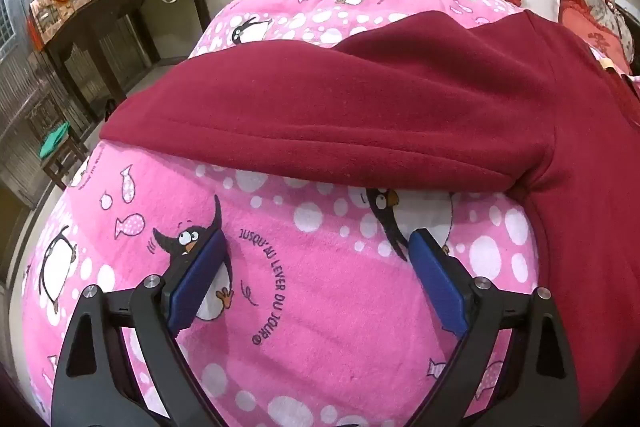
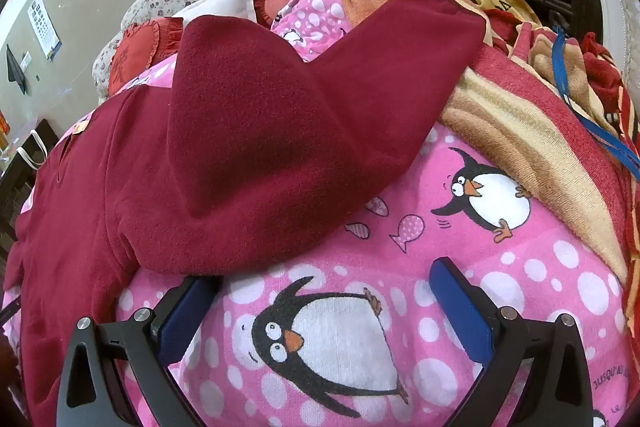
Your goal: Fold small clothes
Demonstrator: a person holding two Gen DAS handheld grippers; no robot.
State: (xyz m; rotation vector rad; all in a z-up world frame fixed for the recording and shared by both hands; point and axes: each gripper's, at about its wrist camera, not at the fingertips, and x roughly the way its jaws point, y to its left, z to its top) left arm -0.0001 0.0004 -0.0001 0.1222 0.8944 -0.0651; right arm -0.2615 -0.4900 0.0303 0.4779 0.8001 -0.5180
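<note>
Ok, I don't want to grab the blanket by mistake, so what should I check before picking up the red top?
1. Left gripper open, nothing held: ok.
2. Right gripper open, nothing held: ok.
3. Red top spread on the pink blanket: ok.
4. Sleeve lying flat: not ok, it is bunched and folded over.
5. Left pads at the top's edge: not ok, only blanket lies between them.
6. Striped towel off the sleeve: cannot tell.

The left gripper [image 1: 316, 241] tilts steeply downward, its blue-padded jaws spread wide with nothing between them. The right gripper [image 2: 326, 277] tilts down alike, its jaws equally wide apart and clamping nothing.
</note>
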